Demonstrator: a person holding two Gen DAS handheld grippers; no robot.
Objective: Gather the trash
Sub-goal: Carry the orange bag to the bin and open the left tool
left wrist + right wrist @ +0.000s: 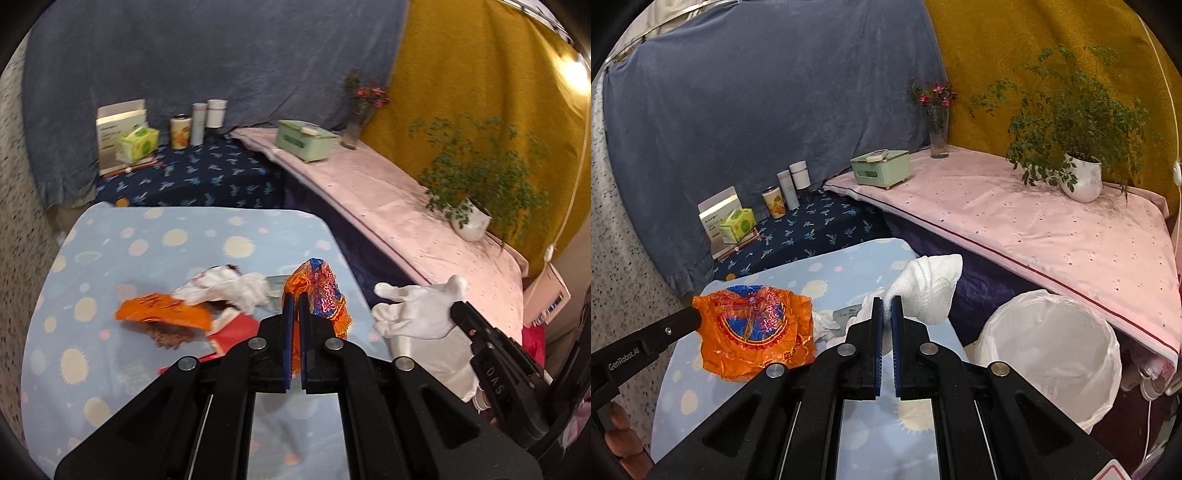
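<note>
My left gripper (296, 295) is shut on an orange and blue snack wrapper (321, 291), held above the light blue table (110, 369); the wrapper also shows in the right wrist view (753, 336). My right gripper (887, 301) is shut on a white glove (927, 288), which also shows in the left wrist view (417, 310) to the right of the table. More trash lies on the table: another orange wrapper (162, 314), a white glove (229, 288), red paper (236, 332). A bin with a white liner (1052, 350) stands right of the table.
A pink-covered bench (1034, 229) holds a potted plant (1082, 177), a green box (881, 168) and a flower vase (938, 125). A dark blue patterned surface (812, 229) behind the table carries cups, bottles and a tissue pack (738, 221).
</note>
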